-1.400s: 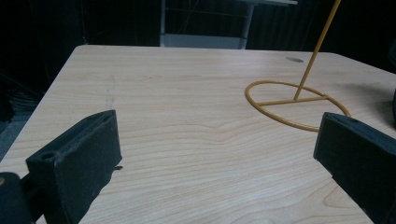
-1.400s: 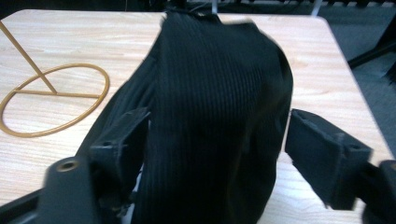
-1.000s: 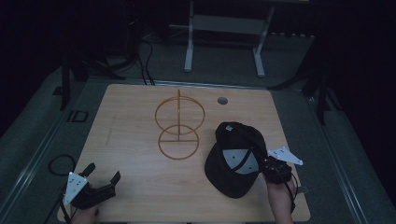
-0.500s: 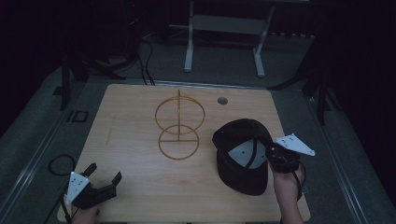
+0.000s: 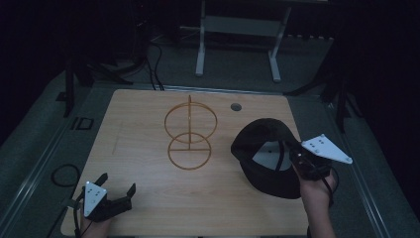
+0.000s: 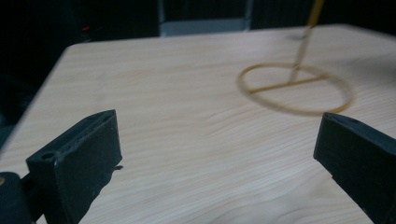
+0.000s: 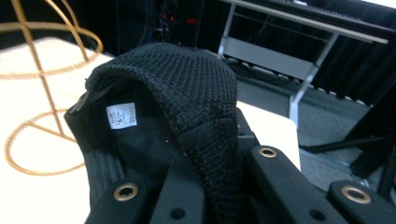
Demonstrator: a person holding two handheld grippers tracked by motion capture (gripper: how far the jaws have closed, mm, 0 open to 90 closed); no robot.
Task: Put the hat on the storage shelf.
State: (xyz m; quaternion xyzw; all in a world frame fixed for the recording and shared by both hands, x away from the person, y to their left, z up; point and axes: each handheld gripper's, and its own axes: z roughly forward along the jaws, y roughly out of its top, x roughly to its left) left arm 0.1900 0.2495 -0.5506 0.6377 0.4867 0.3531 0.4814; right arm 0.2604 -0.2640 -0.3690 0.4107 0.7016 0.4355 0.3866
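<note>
Black cap [image 5: 267, 153] hangs tilted above the tabletop's [image 5: 148, 124] right edge, its hollow inside facing up, pinched at the rim by the right gripper's [image 5: 296, 154] closed fingers. Pale wood tabletop carries a gold wire stand [image 5: 190, 134] mid-surface; dark room beyond. Left gripper [image 5: 118, 189] rests open-fingered at the near-left corner.

I saw the black knitted cap [image 5: 265, 148] lifted off the table at its right side, open side up, white label showing inside
</note>
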